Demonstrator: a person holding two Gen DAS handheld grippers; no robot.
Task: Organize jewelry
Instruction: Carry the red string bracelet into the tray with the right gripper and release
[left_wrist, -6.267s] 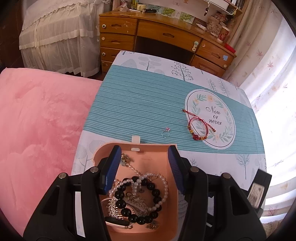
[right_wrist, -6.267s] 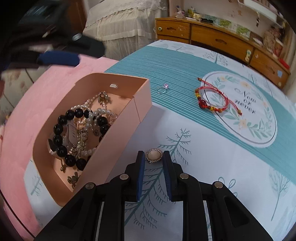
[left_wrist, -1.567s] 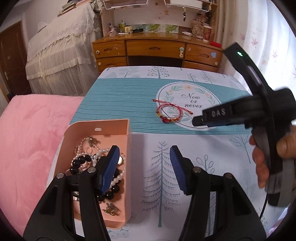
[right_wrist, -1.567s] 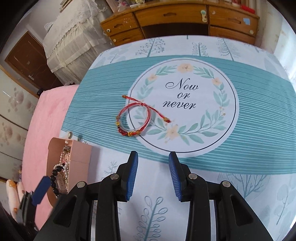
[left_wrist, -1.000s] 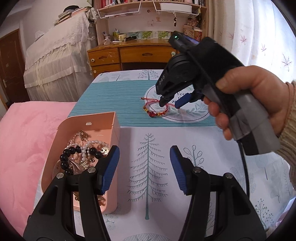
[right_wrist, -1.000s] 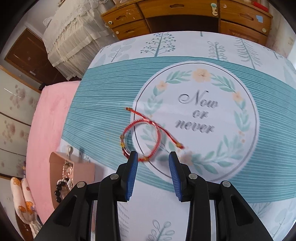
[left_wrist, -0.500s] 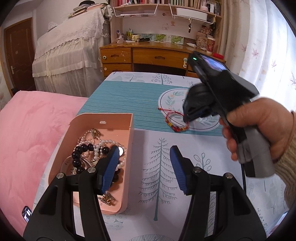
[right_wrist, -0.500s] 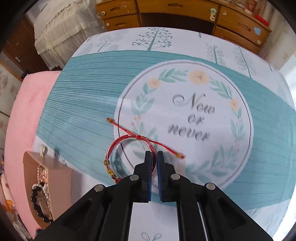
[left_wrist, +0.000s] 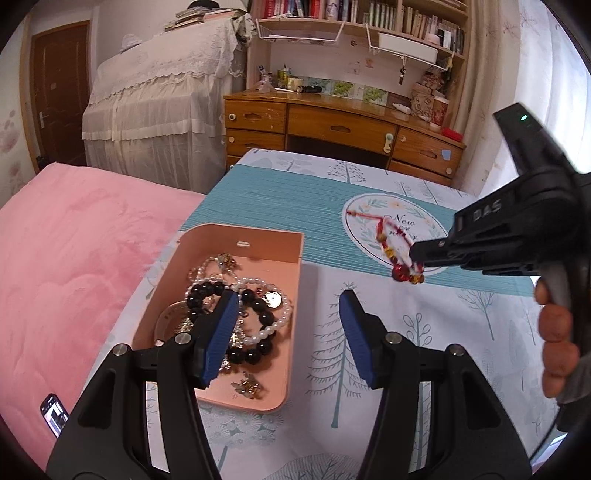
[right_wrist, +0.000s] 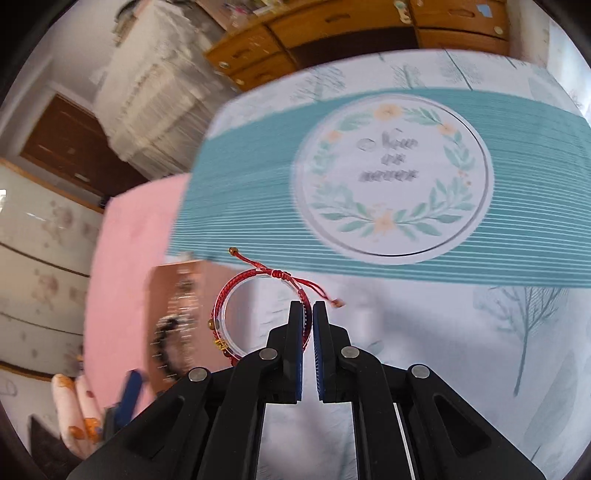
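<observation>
My right gripper (right_wrist: 308, 308) is shut on a red string bracelet (right_wrist: 236, 295) with small gold and red beads and holds it in the air above the tablecloth. In the left wrist view the right gripper (left_wrist: 419, 263) comes in from the right with the bracelet (left_wrist: 397, 258) hanging from its tip, right of the box. The pink jewelry box (left_wrist: 271, 245) lies open on the table's left side, with black bead and pearl bracelets (left_wrist: 258, 314) inside; it also shows blurred in the right wrist view (right_wrist: 173, 291). My left gripper (left_wrist: 288, 332) is open and empty over the box's near right edge.
The table carries a white and teal cloth (left_wrist: 295, 206) with a round "Now or never" print (right_wrist: 391, 177). A pink bed cover (left_wrist: 74, 258) lies left of the table. A wooden desk (left_wrist: 332, 129) stands beyond the far edge. A phone (left_wrist: 53, 413) lies on the bed.
My right gripper closed on the red bracelet and lifted it off the cloth, carrying it left toward the box. The ring and brooch seen earlier are no longer on the cloth.
</observation>
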